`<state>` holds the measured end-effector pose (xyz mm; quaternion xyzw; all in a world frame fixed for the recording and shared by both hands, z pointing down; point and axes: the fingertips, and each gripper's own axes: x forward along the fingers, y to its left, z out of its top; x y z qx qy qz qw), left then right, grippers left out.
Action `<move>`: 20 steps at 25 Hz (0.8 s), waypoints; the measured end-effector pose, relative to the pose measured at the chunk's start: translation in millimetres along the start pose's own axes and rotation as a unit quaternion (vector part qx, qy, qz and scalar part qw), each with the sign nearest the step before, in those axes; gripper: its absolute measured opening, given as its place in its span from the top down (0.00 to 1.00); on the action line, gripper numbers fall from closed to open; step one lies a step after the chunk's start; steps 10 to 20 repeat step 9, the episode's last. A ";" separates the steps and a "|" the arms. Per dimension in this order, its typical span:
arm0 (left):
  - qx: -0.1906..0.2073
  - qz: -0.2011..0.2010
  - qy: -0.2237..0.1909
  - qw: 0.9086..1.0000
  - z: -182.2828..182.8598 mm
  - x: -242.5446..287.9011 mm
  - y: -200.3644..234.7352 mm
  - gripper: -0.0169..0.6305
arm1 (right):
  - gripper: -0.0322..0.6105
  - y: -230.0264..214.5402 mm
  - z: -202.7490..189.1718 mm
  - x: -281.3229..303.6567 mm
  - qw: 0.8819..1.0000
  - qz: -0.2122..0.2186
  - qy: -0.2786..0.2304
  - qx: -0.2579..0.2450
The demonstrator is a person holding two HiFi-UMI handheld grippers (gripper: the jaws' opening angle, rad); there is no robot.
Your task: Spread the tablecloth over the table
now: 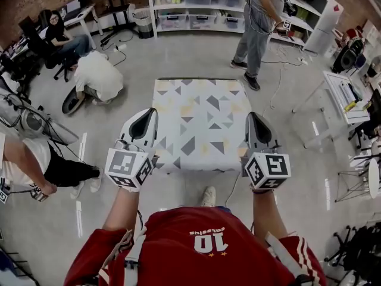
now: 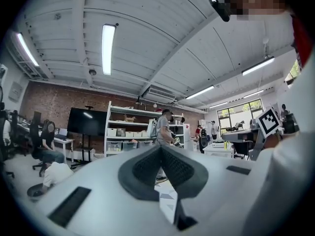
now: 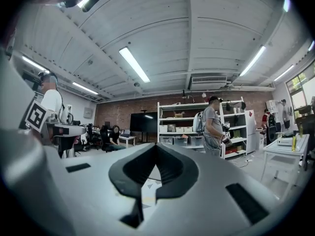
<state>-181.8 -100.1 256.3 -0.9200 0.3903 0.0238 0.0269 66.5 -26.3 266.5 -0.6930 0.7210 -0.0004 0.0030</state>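
Note:
A white tablecloth point(image 1: 199, 121) printed with grey and yellow triangles lies flat over a small square table and hangs down its near edge. My left gripper point(image 1: 149, 113) hovers over the cloth's near left side, level and pointing away from me, jaws shut. Over the near right side my right gripper point(image 1: 253, 117) is held the same way, also shut. In the left gripper view the gripper point(image 2: 161, 149) shows closed tips with nothing between them, and the cloth point(image 2: 167, 200) shows below. The right gripper point(image 3: 155, 146) looks the same, with the cloth point(image 3: 147, 188) beneath.
A person point(image 1: 259, 22) stands beyond the table's far right corner by white shelves point(image 1: 196, 5). Another person point(image 1: 98, 76) crouches at the far left, and one point(image 1: 59, 34) sits behind. A white side table point(image 1: 345, 97) stands at the right. A cable trails across the floor.

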 end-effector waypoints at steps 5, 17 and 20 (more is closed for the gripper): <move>0.002 -0.002 0.002 1.000 -2.8 2.5 -3.2 0.96 | 0.93 -4.2 -0.4 -0.5 1.000 -0.006 -0.004 -0.006; 0.003 -0.003 0.004 1.000 -4.2 5.1 -5.8 0.96 | 0.93 -8.6 -0.3 0.0 1.000 -0.011 -0.004 -0.006; 0.003 -0.003 0.004 1.000 -4.2 5.1 -5.8 0.96 | 0.93 -8.6 -0.3 0.0 1.000 -0.011 -0.004 -0.006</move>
